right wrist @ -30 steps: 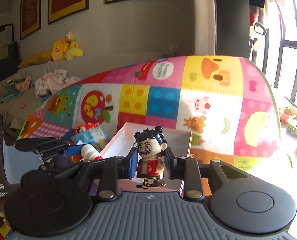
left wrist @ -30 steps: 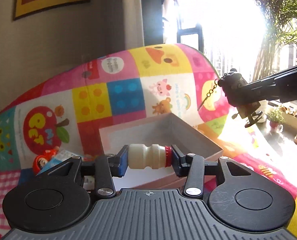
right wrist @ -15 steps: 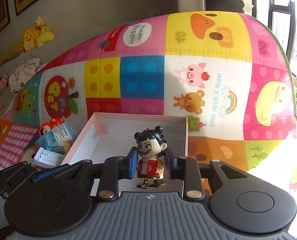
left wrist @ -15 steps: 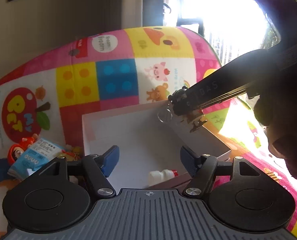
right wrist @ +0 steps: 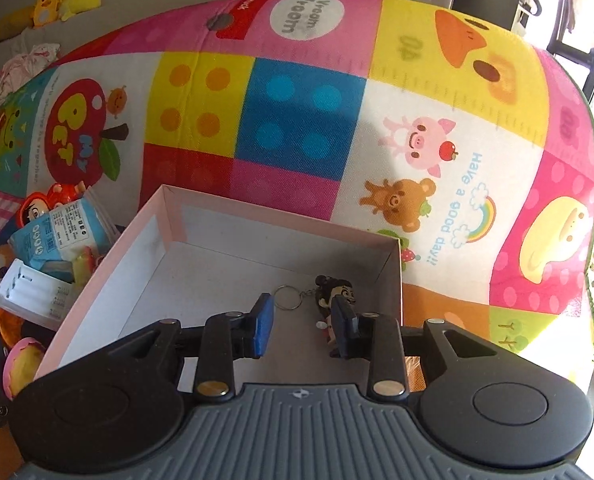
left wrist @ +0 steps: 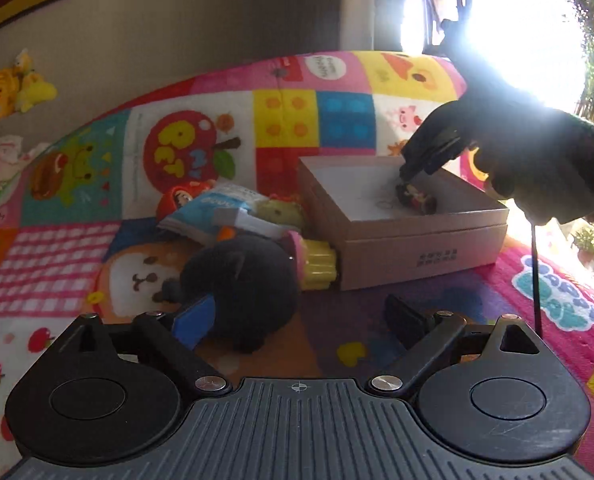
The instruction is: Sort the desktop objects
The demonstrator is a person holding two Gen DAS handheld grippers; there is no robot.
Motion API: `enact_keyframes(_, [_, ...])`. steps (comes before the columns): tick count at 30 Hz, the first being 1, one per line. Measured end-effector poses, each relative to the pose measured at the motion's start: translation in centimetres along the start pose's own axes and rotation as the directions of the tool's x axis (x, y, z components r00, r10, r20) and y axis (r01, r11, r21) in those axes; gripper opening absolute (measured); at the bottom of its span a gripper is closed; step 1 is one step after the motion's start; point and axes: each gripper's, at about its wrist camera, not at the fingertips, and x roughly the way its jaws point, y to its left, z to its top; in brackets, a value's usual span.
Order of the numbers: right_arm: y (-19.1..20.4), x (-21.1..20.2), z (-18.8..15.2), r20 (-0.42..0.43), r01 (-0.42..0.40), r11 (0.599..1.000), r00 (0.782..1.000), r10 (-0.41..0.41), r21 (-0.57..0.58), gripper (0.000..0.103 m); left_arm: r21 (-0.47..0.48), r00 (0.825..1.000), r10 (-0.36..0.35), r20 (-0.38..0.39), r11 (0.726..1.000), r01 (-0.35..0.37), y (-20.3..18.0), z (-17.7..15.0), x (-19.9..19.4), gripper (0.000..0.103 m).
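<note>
Right gripper [right wrist: 303,330] spread, keychain figure [right wrist: 335,300] inside box [right wrist: 97,276]

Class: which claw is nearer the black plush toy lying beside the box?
Left. The left claw flanks the black plush toy; the right claw is over the box.

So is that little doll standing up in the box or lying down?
Lying down. The doll rests on its side on the box floor, keyring beside it, under the open right gripper.
</note>
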Motion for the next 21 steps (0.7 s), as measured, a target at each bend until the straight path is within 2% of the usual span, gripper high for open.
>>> enact_keyframes(2, [2.6, -2.5, -0.8, 0.045, -0.073, 0.994, 0.996, 0.077, -0.077, 0.04, -0.031, 0.998, 0.067, -0.011, 0.997, -0.067, 1.2, -0.1, 0.8, 0.096])
enact_keyframes(4, [5.2, -4.3, -1.6, 0.055, -0.151, 0.977, 0.985, 0.161, -0.15, 0.04, -0.067, 0.996, 0.091, -0.021, 0.994, -0.092, 2.0, -0.1, 1.5, 0.096])
enact_keyframes(6, [7.2, -5.1, -1.9, 0.031, -0.22, 0.96, 0.973, 0.229, -0.175, 0.039, -0.074, 0.99, 0.137, -0.02, 0.988, -0.138, 2.5, -0.5, 1.8, 0.096])
enact_keyframes(9, [9.7, -4.5, -1.3, -0.036, -0.299, 0.944, 0.954, 0.297, -0.138, 0.038, -0.078, 0.979, 0.202, -0.019, 0.976, -0.203, 3.2, -1.1, 1.8, 0.098])
enact_keyframes(11, [10.8, -3.3, -1.0, -0.07, -0.303, 0.946, 0.952, 0.296, -0.115, 0.035, -0.118, 0.979, 0.202, -0.026, 0.972, -0.204, 3.9, -1.2, 1.5, 0.098])
enact_keyframes(15, [12.7, -1.2, -1.3, -0.097, -0.243, 0.961, 0.968, 0.231, -0.134, 0.034, -0.162, 0.985, 0.172, -0.011, 0.972, -0.171, 4.8, -1.6, 0.9, 0.099])
enact_keyframes(16, [13.1, -1.0, -1.5, -0.106, -0.239, 0.96, 0.968, 0.226, -0.146, 0.026, -0.168, 0.986, 0.164, 0.0, 0.972, -0.162, 4.8, -1.7, 0.7, 0.1])
enact_keyframes(18, [13.7, -1.3, -2.3, -0.108, -0.233, 0.957, 0.97, 0.217, -0.171, 0.017, -0.183, 0.987, 0.157, 0.017, 0.971, -0.152, 5.0, -1.8, 0.4, 0.1])
enact_keyframes(21, [13.8, -3.3, -3.5, -0.092, -0.25, 0.951, 0.967, 0.237, -0.183, 0.01, -0.227, 0.987, 0.157, 0.02, 0.962, -0.148, 5.9, -1.9, 0.1, 0.101])
